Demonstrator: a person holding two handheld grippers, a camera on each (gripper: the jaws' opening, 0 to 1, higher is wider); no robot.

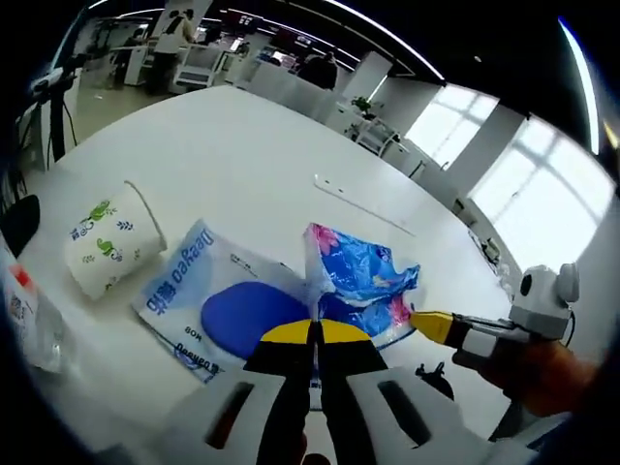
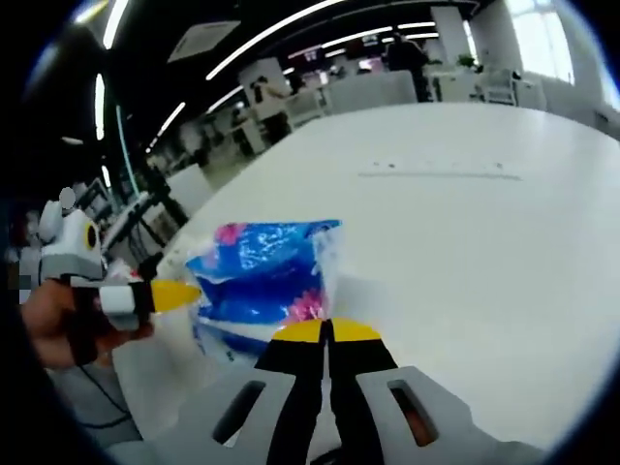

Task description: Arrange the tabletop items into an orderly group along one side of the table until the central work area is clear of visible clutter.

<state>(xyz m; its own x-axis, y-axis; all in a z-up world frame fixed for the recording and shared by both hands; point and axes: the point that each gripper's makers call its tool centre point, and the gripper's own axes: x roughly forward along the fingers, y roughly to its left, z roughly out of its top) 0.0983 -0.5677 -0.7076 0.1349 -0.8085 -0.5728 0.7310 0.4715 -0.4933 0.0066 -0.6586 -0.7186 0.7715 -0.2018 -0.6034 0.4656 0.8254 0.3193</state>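
Observation:
A crumpled blue and pink plastic packet [image 1: 356,273] [image 2: 262,276] is held up just over the white table [image 1: 242,145], stretched between both grippers. My left gripper [image 1: 313,329] [image 2: 179,294] is shut on one edge of it. My right gripper [image 2: 327,329] [image 1: 433,325] is shut on the opposite edge. Under the packet lies a flat blue and white printed bag [image 1: 189,291] with a blue oval on it. A paper cup [image 1: 111,242] with green prints lies on its side to the left of the bag.
A clear plastic bottle [image 1: 24,315] lies at the table's left edge. A thin pale strip [image 1: 363,203] [image 2: 436,174] rests farther out on the table. Desks and a standing person [image 1: 174,34] are in the background.

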